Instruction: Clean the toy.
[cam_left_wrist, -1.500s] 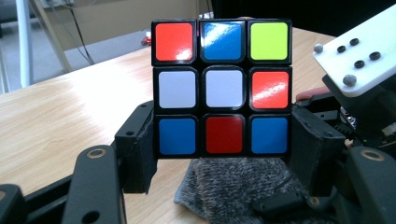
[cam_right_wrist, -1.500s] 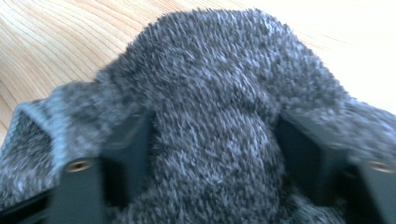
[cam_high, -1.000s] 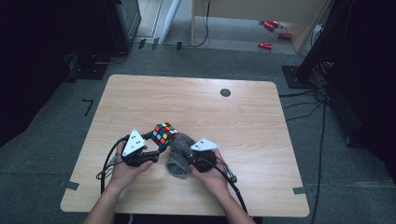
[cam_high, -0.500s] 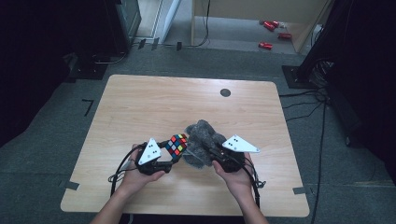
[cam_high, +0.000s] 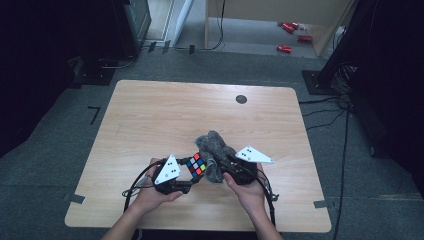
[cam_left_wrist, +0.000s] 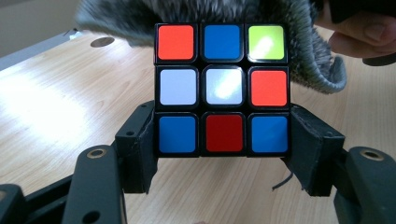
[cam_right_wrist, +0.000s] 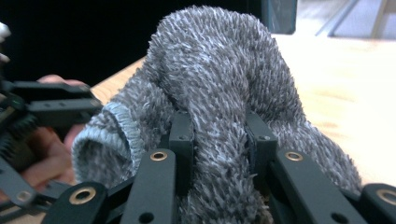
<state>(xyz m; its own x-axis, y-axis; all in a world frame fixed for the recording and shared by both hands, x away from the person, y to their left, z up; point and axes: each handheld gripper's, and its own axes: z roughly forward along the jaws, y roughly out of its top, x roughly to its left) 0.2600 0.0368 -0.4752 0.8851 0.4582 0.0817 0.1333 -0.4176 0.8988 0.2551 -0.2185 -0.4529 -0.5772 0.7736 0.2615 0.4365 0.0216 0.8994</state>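
- The left gripper has its two black jaws set against opposite sides of the puzzle cube, clamped on its bottom row; the jaws stand about a cube's width apart, and the cube is lifted clear of the table.
- In the left gripper view the cube's facing side reads orange, blue, yellow-green along the top; white, white, orange across the middle; blue, red, blue at the bottom.
- From the high view the left gripper sits near the table's front edge, the cube at its tip, tilted.
- The right gripper has its jaws drawn narrow, pinching a fold of the grey fuzzy cloth; the pile bulges above and to both sides of the pads, and a stitched hem curls out at the left.
- In the high view the right gripper holds the cloth up in a bunch, just beside the cube and touching it or nearly so; I cannot tell which.
- Farther back, a small dark round disc sits in the tabletop near the far edge, well apart from both hands.
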